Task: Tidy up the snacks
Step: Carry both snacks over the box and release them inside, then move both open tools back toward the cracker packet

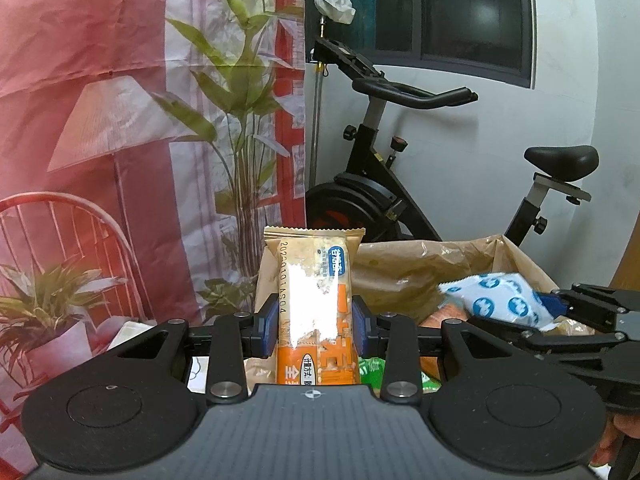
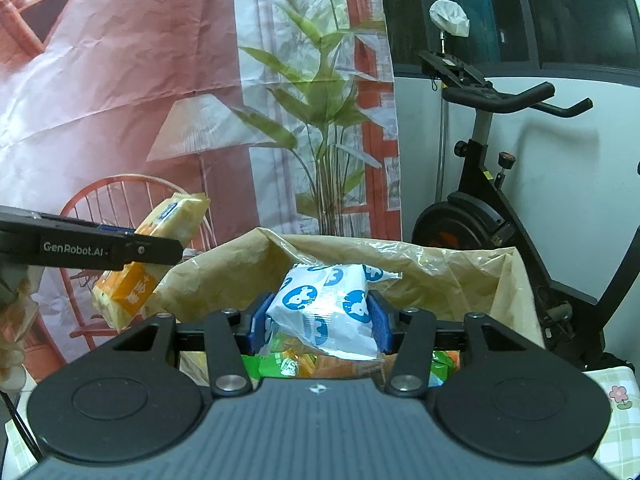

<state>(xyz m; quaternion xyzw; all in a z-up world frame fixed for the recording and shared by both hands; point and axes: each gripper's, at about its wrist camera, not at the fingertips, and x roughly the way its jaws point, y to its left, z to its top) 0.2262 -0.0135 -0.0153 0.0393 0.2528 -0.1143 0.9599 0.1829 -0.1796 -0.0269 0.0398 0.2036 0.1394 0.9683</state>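
1. Left gripper [image 1: 315, 330] clamped on orange snack bar [image 1: 314, 308], upright, raised left of paper bag [image 1: 400, 276].
2. Right gripper [image 2: 318, 322] clamped on white-and-blue packet [image 2: 324, 308] above the bag's opening.
3. Green packets [image 2: 280, 364] in bag.

A brown paper bag [image 2: 460, 280] holds green and orange snack packets [image 2: 288, 364].
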